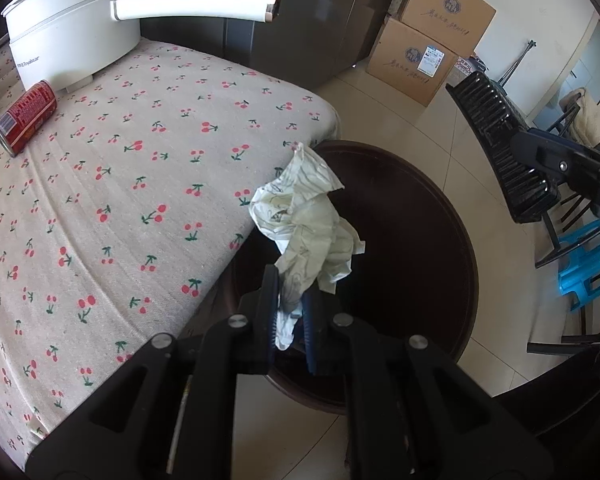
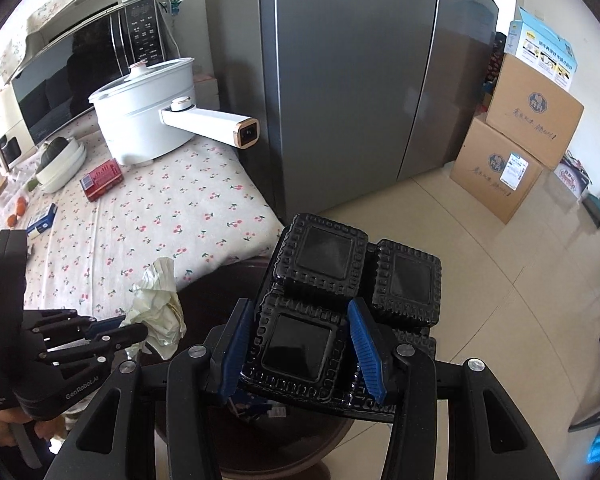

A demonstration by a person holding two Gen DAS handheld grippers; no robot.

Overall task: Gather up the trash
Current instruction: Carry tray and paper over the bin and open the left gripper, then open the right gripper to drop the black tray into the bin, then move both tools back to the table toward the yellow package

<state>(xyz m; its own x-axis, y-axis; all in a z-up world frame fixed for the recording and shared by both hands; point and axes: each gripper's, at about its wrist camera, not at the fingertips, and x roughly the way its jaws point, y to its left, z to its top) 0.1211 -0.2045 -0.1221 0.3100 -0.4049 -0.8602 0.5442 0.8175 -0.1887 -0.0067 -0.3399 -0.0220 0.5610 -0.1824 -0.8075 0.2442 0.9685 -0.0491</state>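
Observation:
My left gripper [image 1: 294, 304] is shut on a crumpled cream paper wrapper [image 1: 304, 232], which hangs past the table edge over a dark round bin [image 1: 420, 260]. From the right wrist view the same left gripper [image 2: 134, 328] and wrapper [image 2: 160, 308] sit at the lower left, beside the bin [image 2: 212, 284]. My right gripper [image 2: 300, 344] has its blue pads pressed on a black plastic tray [image 2: 320, 264] with square compartments, held above the bin. The left wrist view catches that tray [image 1: 496, 140] and the right gripper [image 1: 540, 160] at the right edge.
The cherry-print tablecloth [image 1: 140, 200] carries a red can [image 1: 26, 118] lying on its side and a white electric pot [image 1: 72, 28] with a long handle. A grey fridge [image 2: 340, 80] stands behind. Stacked cardboard boxes [image 2: 516, 152] sit on the tiled floor, near a blue stool [image 1: 584, 264].

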